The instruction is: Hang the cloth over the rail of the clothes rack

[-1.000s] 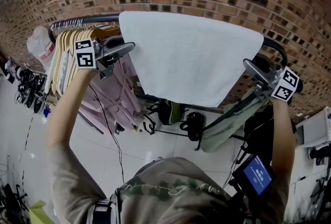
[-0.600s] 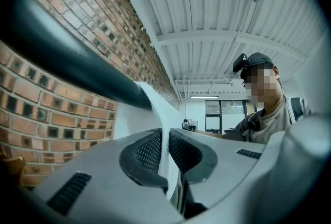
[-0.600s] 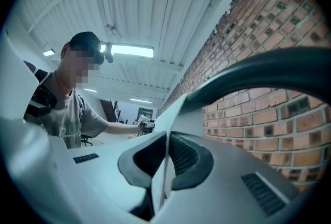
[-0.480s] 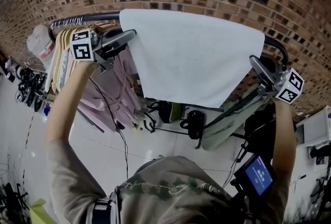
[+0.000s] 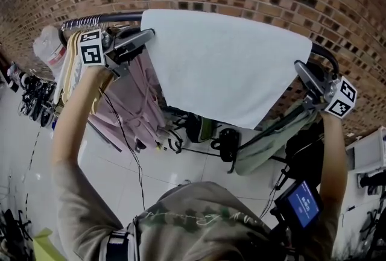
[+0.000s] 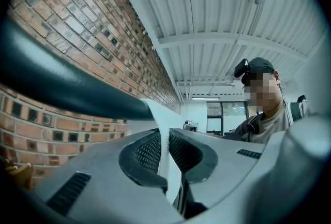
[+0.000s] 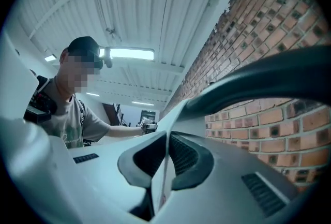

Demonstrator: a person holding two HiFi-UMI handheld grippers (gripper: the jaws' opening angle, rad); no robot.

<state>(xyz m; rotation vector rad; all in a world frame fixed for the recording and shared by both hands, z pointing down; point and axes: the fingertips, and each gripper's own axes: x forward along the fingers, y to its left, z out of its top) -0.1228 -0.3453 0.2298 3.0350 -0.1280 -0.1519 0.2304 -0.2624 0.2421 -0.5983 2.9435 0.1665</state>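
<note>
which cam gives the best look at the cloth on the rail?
Head view: the whole cloth shows, draped over the rail. Each gripper view shows only a thin edge of it, pinched between that gripper's jaws; the jaws of the left gripper have just been closing on it.

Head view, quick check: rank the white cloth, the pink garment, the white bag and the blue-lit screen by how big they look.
1. white cloth
2. pink garment
3. white bag and blue-lit screen look about alike; the screen sits nearer the camera, so I won't rank those two.
</note>
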